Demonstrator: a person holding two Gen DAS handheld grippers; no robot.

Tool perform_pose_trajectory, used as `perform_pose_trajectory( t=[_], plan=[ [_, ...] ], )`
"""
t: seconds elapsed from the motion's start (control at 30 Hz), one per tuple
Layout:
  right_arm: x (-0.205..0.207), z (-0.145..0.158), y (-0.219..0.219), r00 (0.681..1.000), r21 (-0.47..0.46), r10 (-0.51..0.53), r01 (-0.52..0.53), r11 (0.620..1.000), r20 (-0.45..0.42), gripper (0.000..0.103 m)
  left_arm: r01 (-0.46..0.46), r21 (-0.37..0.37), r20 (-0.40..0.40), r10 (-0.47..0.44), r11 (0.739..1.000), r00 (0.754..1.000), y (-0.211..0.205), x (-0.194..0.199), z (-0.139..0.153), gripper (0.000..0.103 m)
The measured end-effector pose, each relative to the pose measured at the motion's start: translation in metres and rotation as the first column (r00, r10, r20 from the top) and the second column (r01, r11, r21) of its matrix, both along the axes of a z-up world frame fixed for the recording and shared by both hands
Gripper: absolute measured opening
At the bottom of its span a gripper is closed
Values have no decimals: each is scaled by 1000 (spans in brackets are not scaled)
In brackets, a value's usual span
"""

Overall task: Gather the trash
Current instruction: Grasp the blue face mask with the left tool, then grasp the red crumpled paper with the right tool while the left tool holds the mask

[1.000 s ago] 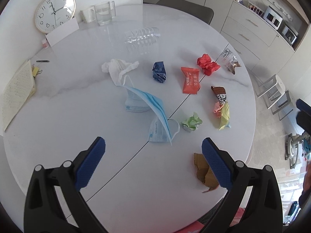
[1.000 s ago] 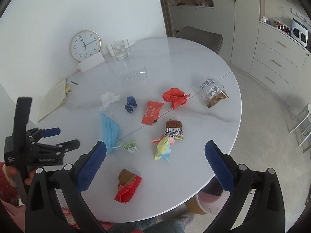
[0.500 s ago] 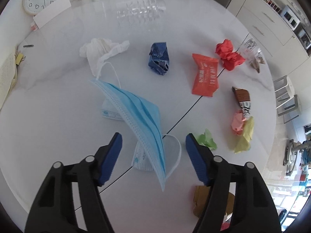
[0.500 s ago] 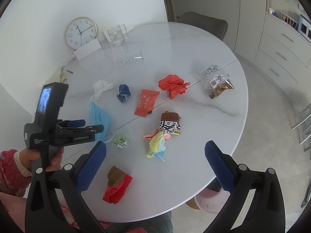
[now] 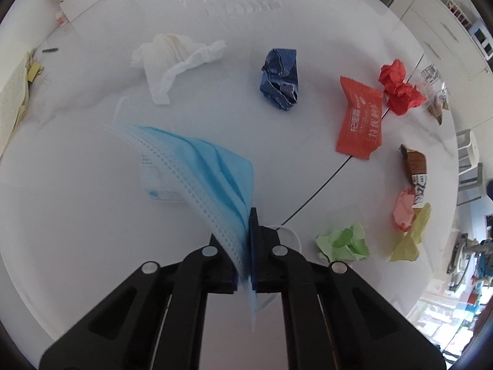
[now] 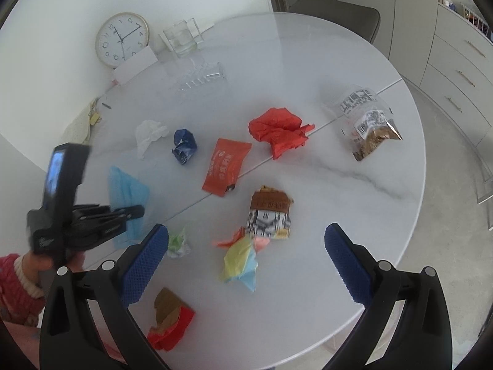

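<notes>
White round table point(image 5: 77, 215), litter scattered across it. Mask point(image 5: 212, 172), lower centre: light, limp; left gripper point(image 5: 245, 246) just closed, clamped on its pleated edge, rest drooping. Right gripper point(image 6: 246, 246) jaws apart, empty.

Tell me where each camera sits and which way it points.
Left wrist: on the left gripper, looking steeply down its shut fingers at the blue pleated face mask they clamp.
Right wrist: on the open right gripper, angled down across the round white marble table; the left gripper and a red sleeve show.
Shared: the mask, the orange foil sachet.
</notes>
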State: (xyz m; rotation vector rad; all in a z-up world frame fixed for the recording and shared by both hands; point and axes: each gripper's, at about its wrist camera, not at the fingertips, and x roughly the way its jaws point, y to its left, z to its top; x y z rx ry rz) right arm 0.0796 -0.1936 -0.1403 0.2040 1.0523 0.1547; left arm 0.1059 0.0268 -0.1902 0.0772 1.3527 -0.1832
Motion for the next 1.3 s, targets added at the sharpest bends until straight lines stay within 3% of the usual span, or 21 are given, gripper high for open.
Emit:
perform_pose_trajectory(
  t=[0.2,0.33,0.47,0.63,0.93,1.0,1.13,1.3],
  plan=[
    [68,-18,-10,997,-20,-71,71,997,-12,101,-33,-52,42,35,998,999,11,-14,32,5],
    [113,-38,-19,982,-5,-179,179,984,-64,101,-38,-61,75,42,997,996,17,-22,50,5],
    [142,-62,-14,969,-12,-208,208,978,-135,94,-45,-76,95,53,996,994,22,-22,60,5],
    [150,-76,-5,966,-37,-200,197,980,-161,74,-48,-76,98,55,996,994,27,-13,60,5],
    [150,-62,-10,978,-10,-170,170,985,-123,35,-19,-79,116,28,997,993,22,-9,64,5],
    [146,-62,-13,977,-3,-170,171,985,-125,37,-9,-81,118,19,997,993,22,-10,64,5],
    [138,-61,-16,974,27,-184,190,981,-135,57,-7,-81,116,16,997,993,24,-13,63,5],
    [132,-71,-18,961,15,-198,205,979,-191,65,-8,-77,111,17,997,994,25,-16,61,5]
  ],
)
